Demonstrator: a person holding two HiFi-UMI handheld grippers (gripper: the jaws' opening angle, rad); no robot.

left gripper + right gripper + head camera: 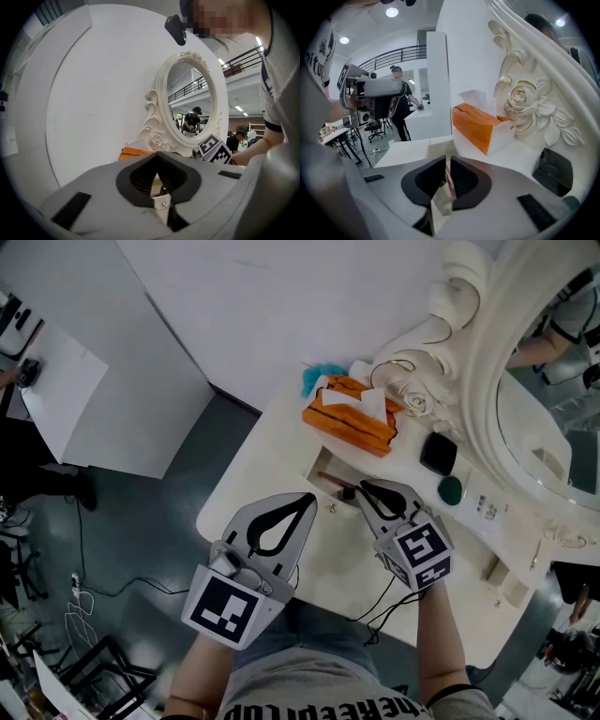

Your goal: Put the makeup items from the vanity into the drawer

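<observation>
Right gripper (361, 487) is pinching one thin reddish-brown makeup stick (334, 482) by its end. The stick hangs over the open drawer (322, 468) at the vanity (272, 451) front edge. Left gripper (310, 497) has its tips pressed together, nothing in them, just beside the drawer knob (330, 507). On top, well apart from both grippers: one orange tissue box (349, 413) with a teal fluffy thing (314, 379) behind it, one black square compact (438, 454), and one dark green round item (451, 489) just beside it. All sit against the carved mirror frame (419, 399). One small printed label (480, 507) sits near the green item (too small to read).
</observation>
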